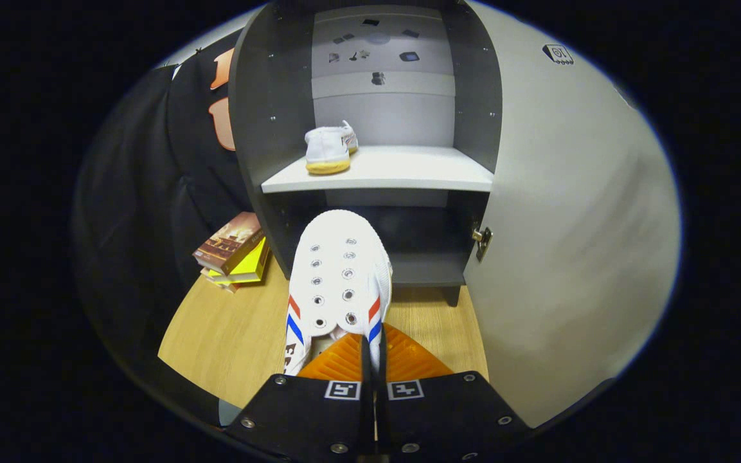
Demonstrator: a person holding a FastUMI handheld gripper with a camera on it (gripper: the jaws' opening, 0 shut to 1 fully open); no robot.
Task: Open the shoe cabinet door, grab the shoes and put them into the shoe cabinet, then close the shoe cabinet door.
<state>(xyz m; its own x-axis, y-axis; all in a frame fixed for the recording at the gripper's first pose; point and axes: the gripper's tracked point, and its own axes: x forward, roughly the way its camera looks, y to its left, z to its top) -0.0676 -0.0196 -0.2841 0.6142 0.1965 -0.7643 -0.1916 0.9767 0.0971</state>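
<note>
Gripper view: jaws clamped on the white shoe's (339, 276) heel side; lift it level onto the shelf (402, 172) beside its mate (328, 149).

This is a staged home corner, like an entry hall, built inside a recording booth. A dark shoe cabinet (267, 128) with a pale shelf (402, 170) stands on a wooden table top (235, 328), its grey door (556, 225) swung open. One white sneaker (330, 149) rests on the shelf. A small stack of books (232, 252) lies beside the cabinet. Black cloth (145, 212) hangs behind as the wall, which makes the place look arranged and not lived in.
</note>
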